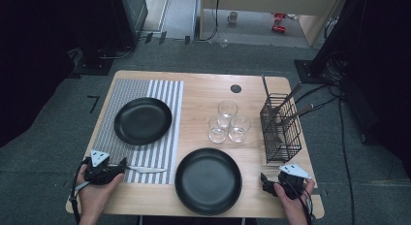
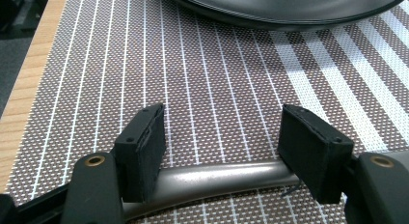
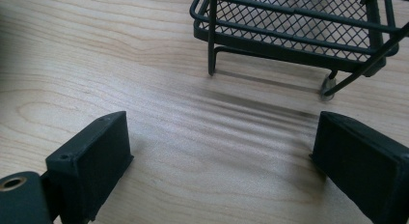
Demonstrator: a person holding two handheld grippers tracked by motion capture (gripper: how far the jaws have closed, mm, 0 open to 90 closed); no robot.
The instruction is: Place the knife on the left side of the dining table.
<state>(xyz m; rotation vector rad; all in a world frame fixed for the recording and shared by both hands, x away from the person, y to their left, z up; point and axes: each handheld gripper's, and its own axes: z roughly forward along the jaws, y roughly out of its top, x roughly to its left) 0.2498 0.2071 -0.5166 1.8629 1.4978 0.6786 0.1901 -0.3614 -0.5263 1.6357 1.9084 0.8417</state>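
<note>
Left gripper point(image 2: 222, 147), jaws apart, straddles the knife point(image 2: 212, 180) handle, seemingly untouched, on the placemat point(image 2: 202, 79).

No readable text anywhere: plates, glasses, placemat and cutlery rack are all unmarked. The red cans point(image 1: 278, 21) on the floor may be labelled, too small to tell.

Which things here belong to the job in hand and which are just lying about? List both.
In the job:
left gripper, jaws open either side of the knife handle
knife lying on the striped placemat
black plate on that mat

Lying about:
second black plate
three glasses
wire cutlery basket
right gripper, open over bare table
</note>
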